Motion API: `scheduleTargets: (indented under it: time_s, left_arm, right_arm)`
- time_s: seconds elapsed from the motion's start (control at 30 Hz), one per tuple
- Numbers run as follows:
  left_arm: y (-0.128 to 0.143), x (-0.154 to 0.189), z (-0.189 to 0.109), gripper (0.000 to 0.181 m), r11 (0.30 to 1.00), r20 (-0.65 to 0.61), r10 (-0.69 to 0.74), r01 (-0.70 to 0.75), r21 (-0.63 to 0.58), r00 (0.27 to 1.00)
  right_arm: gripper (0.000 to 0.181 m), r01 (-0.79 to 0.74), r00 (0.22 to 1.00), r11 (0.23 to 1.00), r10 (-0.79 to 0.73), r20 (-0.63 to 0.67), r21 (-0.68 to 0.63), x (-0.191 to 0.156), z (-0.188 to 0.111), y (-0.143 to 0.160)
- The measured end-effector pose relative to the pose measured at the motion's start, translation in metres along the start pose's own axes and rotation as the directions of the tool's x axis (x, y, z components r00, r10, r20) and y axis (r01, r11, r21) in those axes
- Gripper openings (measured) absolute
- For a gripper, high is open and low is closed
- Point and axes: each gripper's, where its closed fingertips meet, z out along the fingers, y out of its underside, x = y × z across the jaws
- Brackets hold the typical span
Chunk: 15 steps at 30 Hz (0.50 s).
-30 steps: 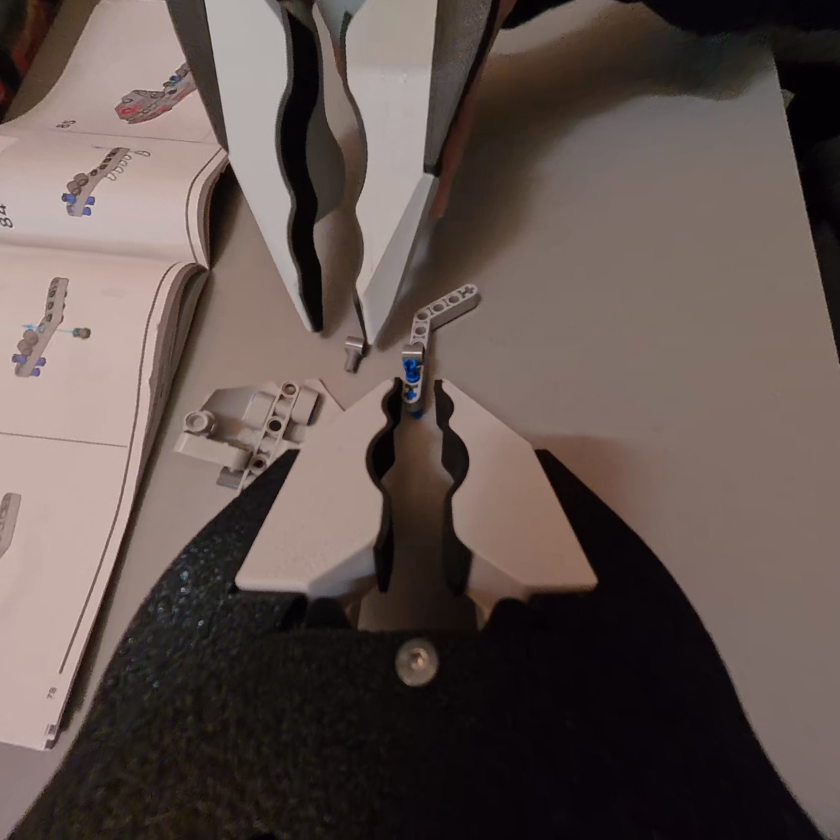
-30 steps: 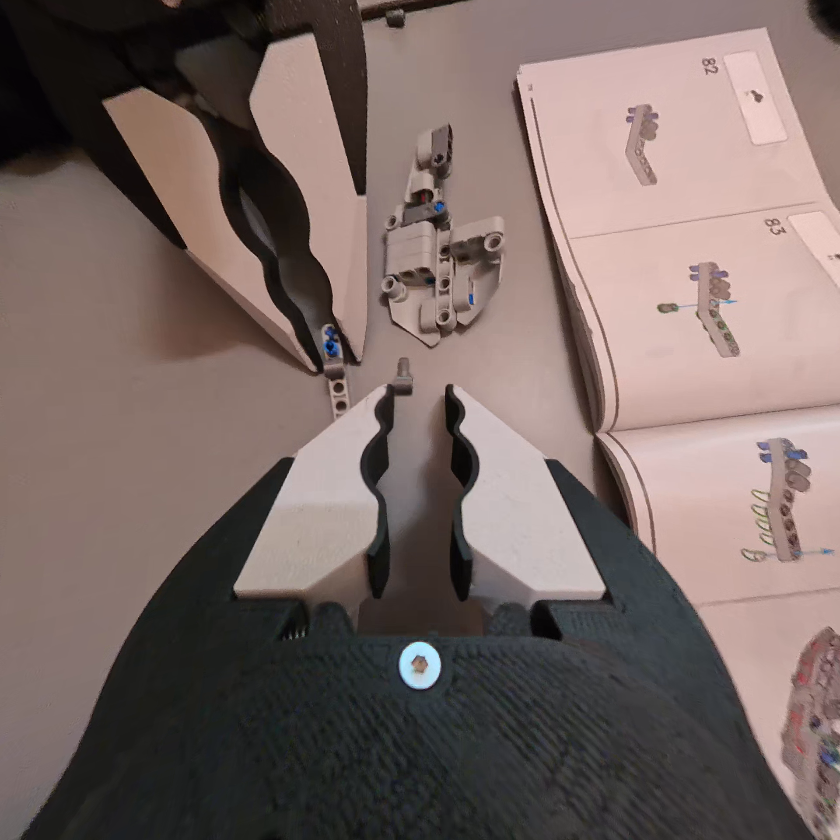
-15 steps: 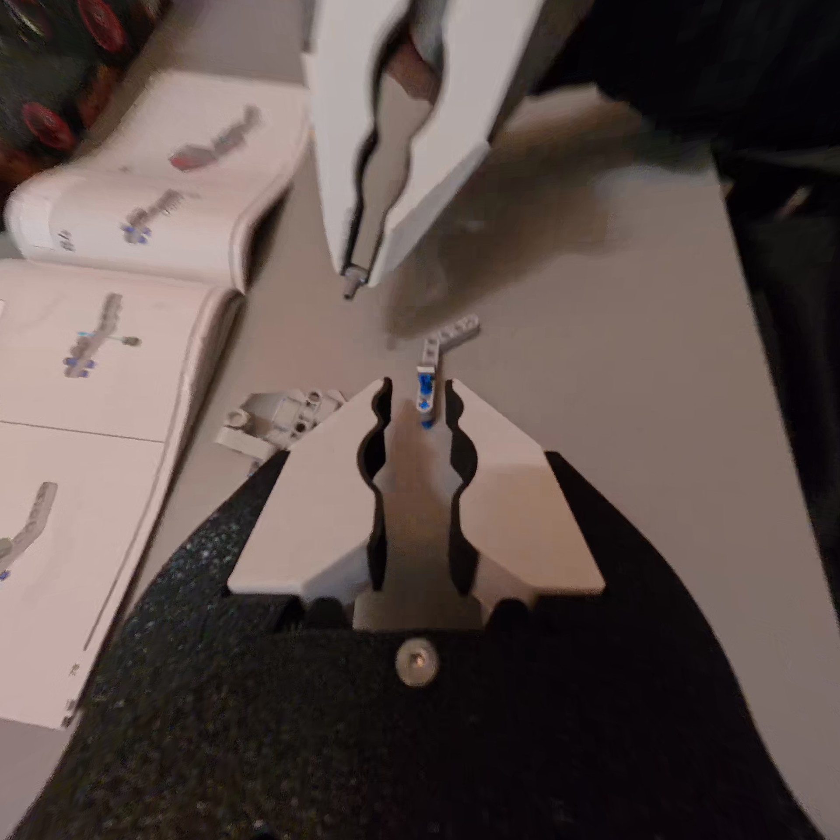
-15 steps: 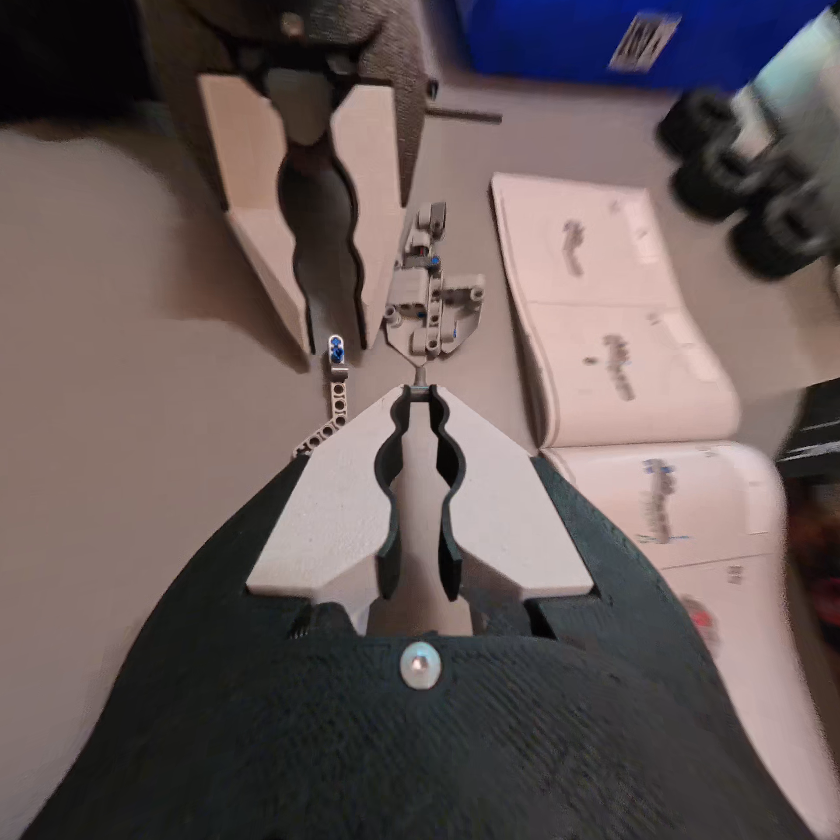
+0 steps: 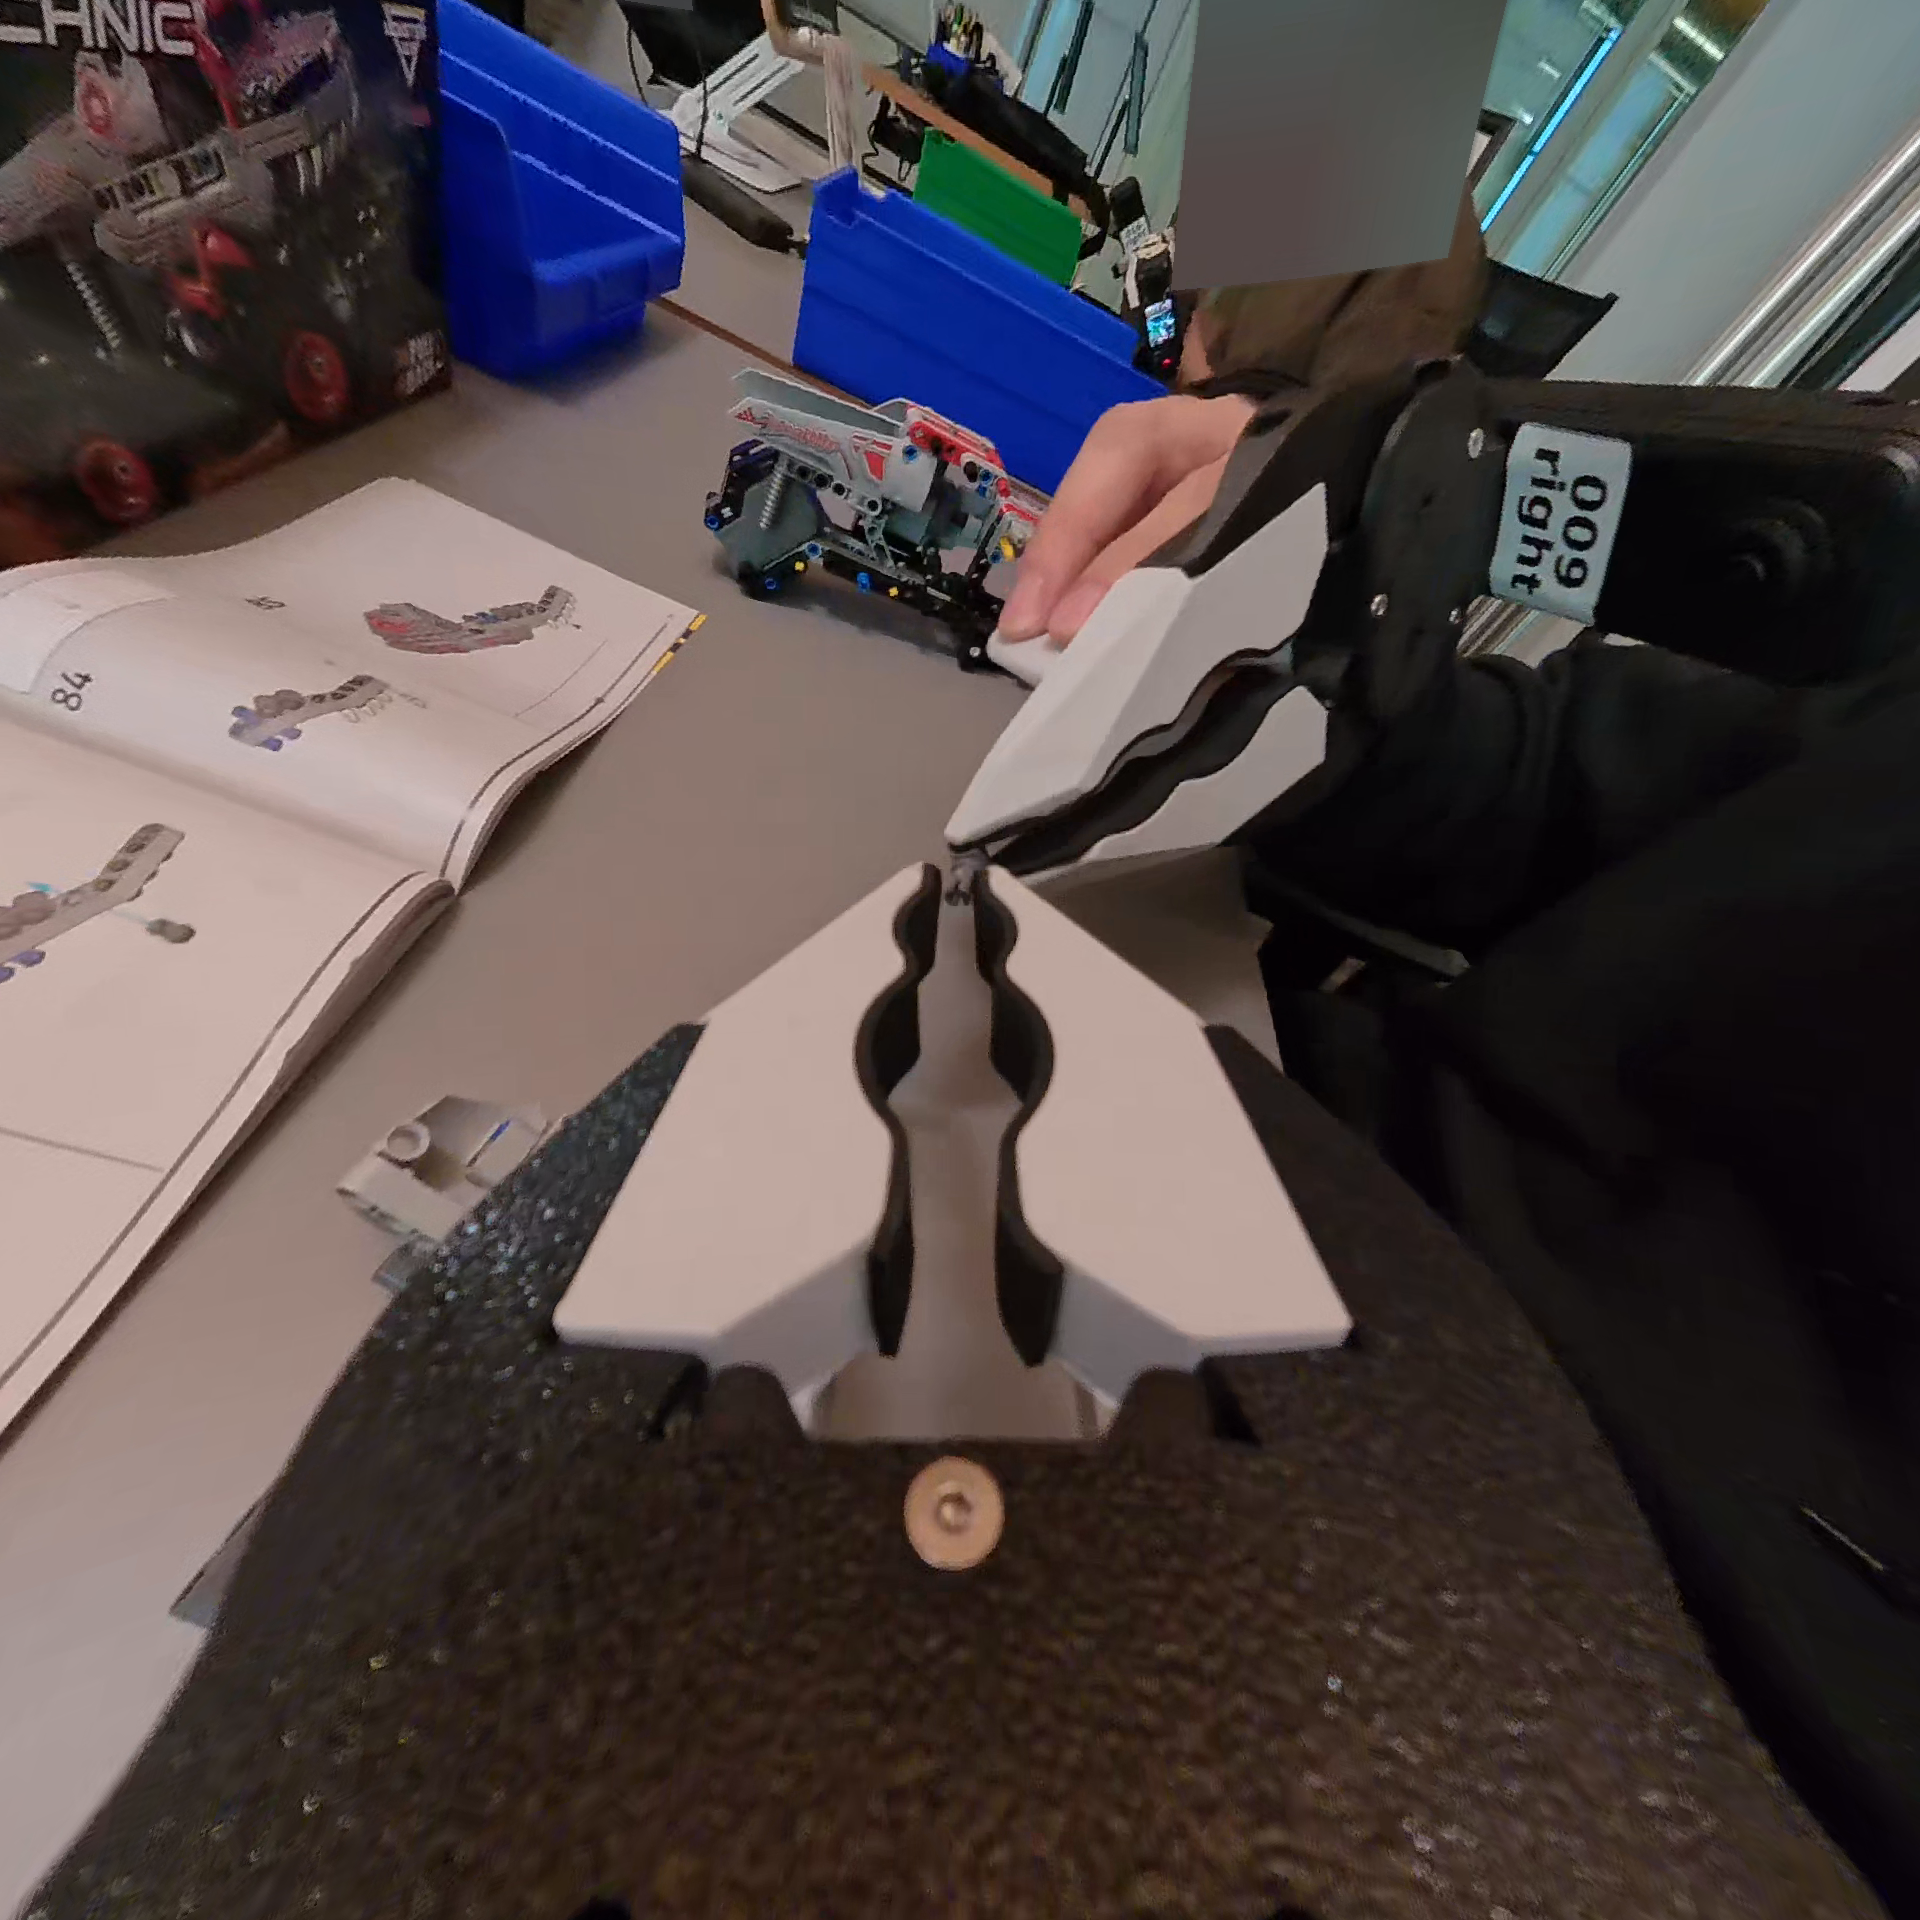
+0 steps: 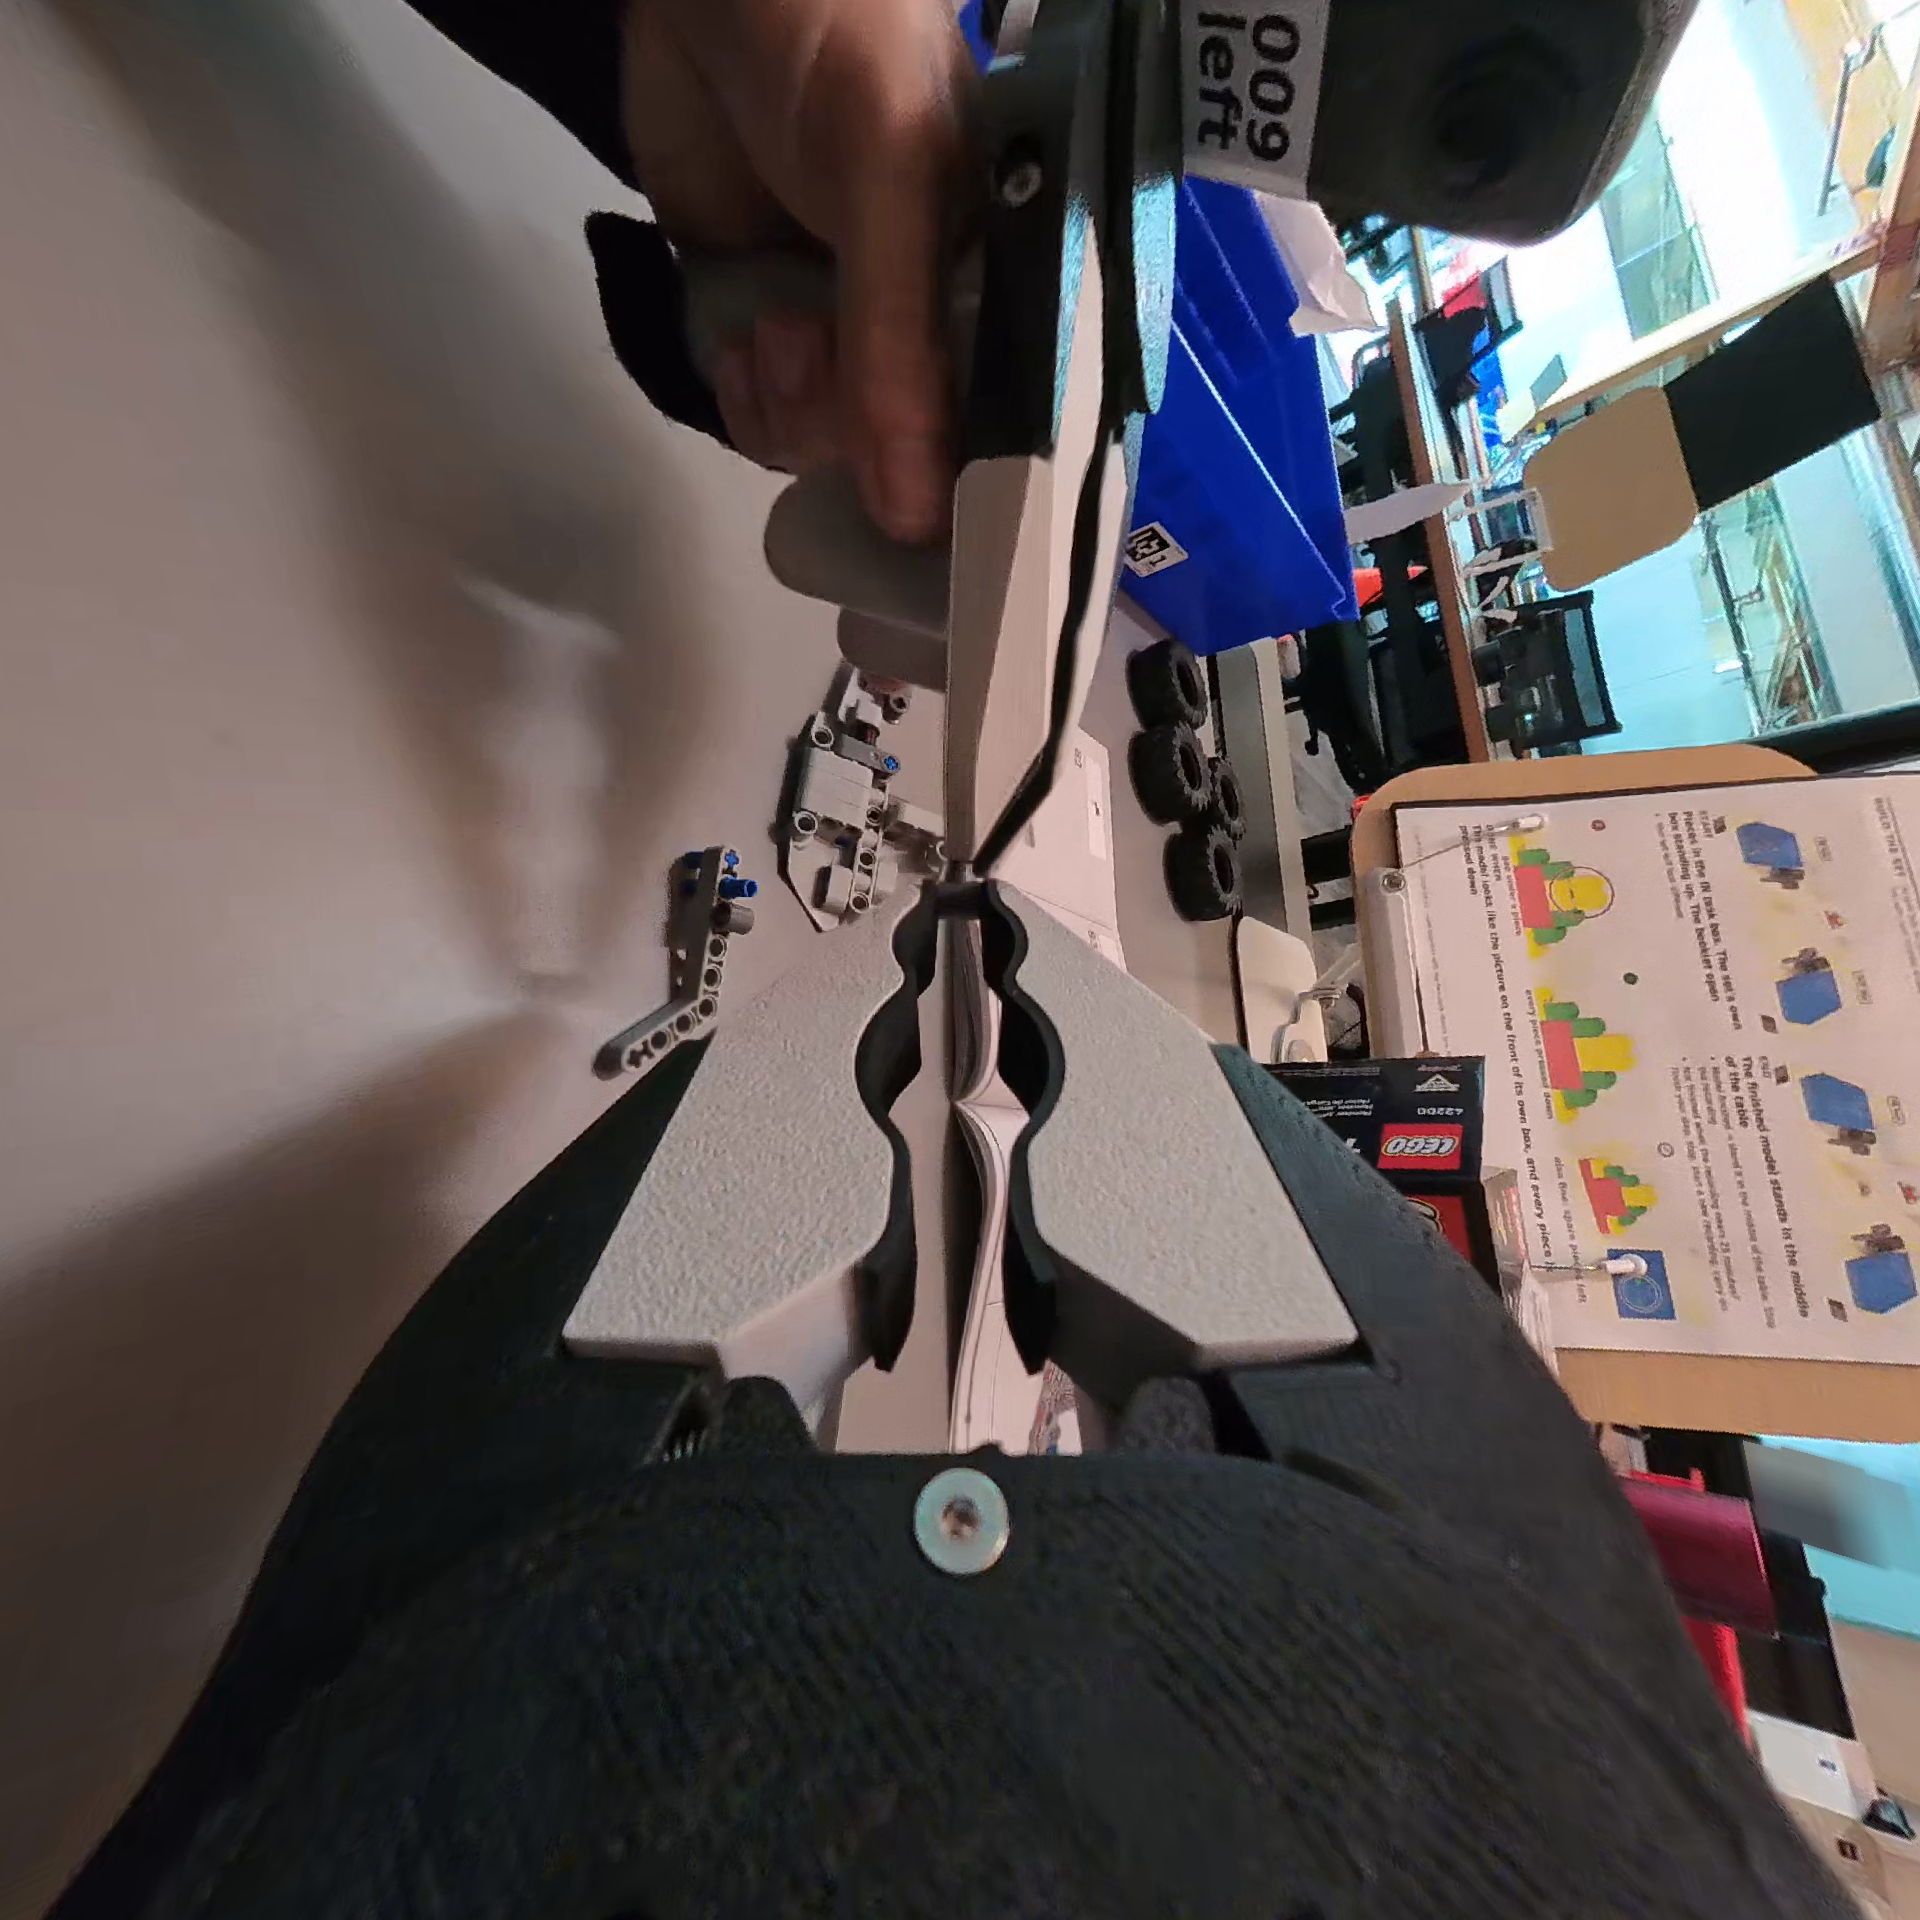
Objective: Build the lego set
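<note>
A small dark grey pin (image 6: 961, 891) is held in the air between both gripper tips; it also shows in the left wrist view (image 5: 964, 881). My right gripper (image 6: 961, 902) is shut on it. My left gripper (image 5: 956, 883) meets it tip to tip, its jaws closed on the pin's other end. In the left wrist view the right gripper (image 5: 977, 844) comes in from the right. In the right wrist view the left gripper (image 6: 961, 857) comes down from above. A bent grey beam with blue pins (image 6: 691, 966) lies loose on the table beside a grey sub-assembly (image 6: 842, 831).
An open instruction book (image 5: 260, 779) lies at the left, the grey sub-assembly (image 5: 436, 1164) beside it. A part-built truck (image 5: 873, 509), blue bins (image 5: 935, 301) and the set's box (image 5: 187, 229) stand behind. Black tyres (image 6: 1184, 790) and a clipboard with a sheet (image 6: 1662, 1070) are at the right. My left and right fingertips are right by each other.
My right gripper shut on the pin and lifted it off the table. My left gripper left the bent beam on the table, rose, and closed onto the pin at the right gripper's tips.
</note>
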Motion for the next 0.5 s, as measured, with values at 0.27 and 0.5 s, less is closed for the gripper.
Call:
scheduleTargets:
  time_s: [0.27, 0.5]
  left_arm:
    - [-0.002, 0.021, -0.008, 0.002, 0.997, -0.226, -0.034, 0.047, 0.055, 0.974]
    - [-0.013, 0.041, -0.021, 0.001, 0.979, -0.443, -0.052, 0.134, 0.154, 0.895]
  right_arm:
    - [0.006, -0.078, 0.996, 0.985, 0.072, 0.044, 0.154, -0.003, -0.009, -0.017]
    - [0.006, -0.217, 0.975, 0.901, 0.183, 0.123, 0.376, 0.005, -0.024, -0.043]
